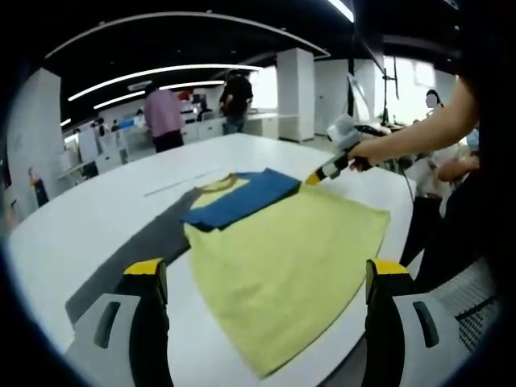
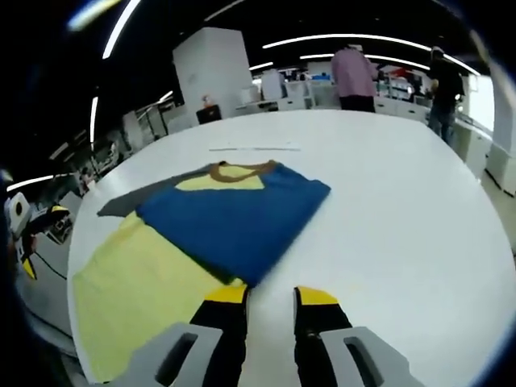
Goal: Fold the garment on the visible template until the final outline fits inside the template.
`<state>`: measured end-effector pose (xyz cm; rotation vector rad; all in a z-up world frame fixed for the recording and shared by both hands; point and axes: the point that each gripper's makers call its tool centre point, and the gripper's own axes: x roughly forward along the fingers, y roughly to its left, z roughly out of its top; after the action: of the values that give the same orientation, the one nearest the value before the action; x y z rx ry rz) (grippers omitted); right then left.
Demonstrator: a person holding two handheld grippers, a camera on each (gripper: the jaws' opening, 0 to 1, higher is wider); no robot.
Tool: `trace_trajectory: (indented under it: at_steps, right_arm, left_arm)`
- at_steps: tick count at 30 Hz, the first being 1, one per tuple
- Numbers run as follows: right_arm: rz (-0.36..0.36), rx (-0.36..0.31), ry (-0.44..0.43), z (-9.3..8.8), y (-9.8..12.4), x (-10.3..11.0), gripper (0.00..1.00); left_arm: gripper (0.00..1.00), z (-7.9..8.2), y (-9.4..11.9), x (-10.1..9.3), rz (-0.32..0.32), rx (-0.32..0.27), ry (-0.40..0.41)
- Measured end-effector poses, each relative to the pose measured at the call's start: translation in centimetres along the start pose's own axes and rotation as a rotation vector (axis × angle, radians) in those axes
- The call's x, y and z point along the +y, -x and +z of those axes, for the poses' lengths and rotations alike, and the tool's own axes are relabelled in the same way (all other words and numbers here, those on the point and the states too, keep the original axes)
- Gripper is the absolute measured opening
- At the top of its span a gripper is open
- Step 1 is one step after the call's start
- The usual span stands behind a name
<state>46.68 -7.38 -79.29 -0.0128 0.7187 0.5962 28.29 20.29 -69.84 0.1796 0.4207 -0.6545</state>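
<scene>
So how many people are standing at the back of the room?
2: a person in a pink top and a person in dark clothes to the right, both beyond the white table. Others may be hidden.

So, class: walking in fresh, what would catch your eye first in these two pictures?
The yellow cloth T-shirt spread flat on the white table, with a blue sleeve folded across its chest. Under it lies a dark grey template sheet. The right tongs, yellow-tipped, hover by the shirt's shoulder; the left tongs stand wide open.
</scene>
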Motion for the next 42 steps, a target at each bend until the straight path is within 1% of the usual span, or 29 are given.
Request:
trace_trajectory:
  at_steps: [7, 13, 20, 26, 30, 33, 37, 40, 42]
  right_arm:
    - [0.005, -0.001, 0.006, 0.1, -0.6, 0.5, 0.13]
    - [0.013, 0.0, 0.024, 0.2, -1.1, 1.3, 0.01]
    - [-0.008, 0.001, 0.037, 0.3, -1.3, 1.2, 0.0]
    - [-0.046, 0.011, 0.041, 0.2, -0.6, 0.3, 0.0]
    - [-0.067, 0.015, 0.06, 0.3, -0.3, -0.3, 0.0]
    - [-0.08, 0.015, 0.054, 0.4, -0.2, -0.5, 0.0]
    - [-0.106, 0.029, 0.107, 0.5, 0.1, -0.7, 0.0]
    - [-0.143, 0.051, 0.176, 0.6, 0.4, -1.1, 0.0]
    - [-0.152, 0.052, 0.182, 0.7, 0.4, -1.4, 0.0]
  left_arm:
    - [0.99, -0.3, 0.0, 0.1, 0.007, 0.013, 0.001]
    - [0.99, -0.2, 0.0, 0.1, 0.008, 0.01, 0.005]
    - [0.99, -0.4, -0.1, 0.3, 0.008, 0.005, 0.008]
    - [0.99, -0.6, -0.1, 0.5, 0.01, 0.01, 0.006]
    - [0.99, -0.8, 0.0, 0.7, 0.013, 0.013, 0.011]
    - [0.99, -1.0, -0.1, 0.8, 0.014, 0.014, 0.013]
    - [0.99, -1.6, 0.2, 1.5, 0.016, 0.014, 0.017]
    - [0.99, -1.8, 0.3, 1.8, 0.021, 0.016, 0.02]
    - [0.99, -1.9, 0.3, 1.8, 0.023, 0.018, 0.021]
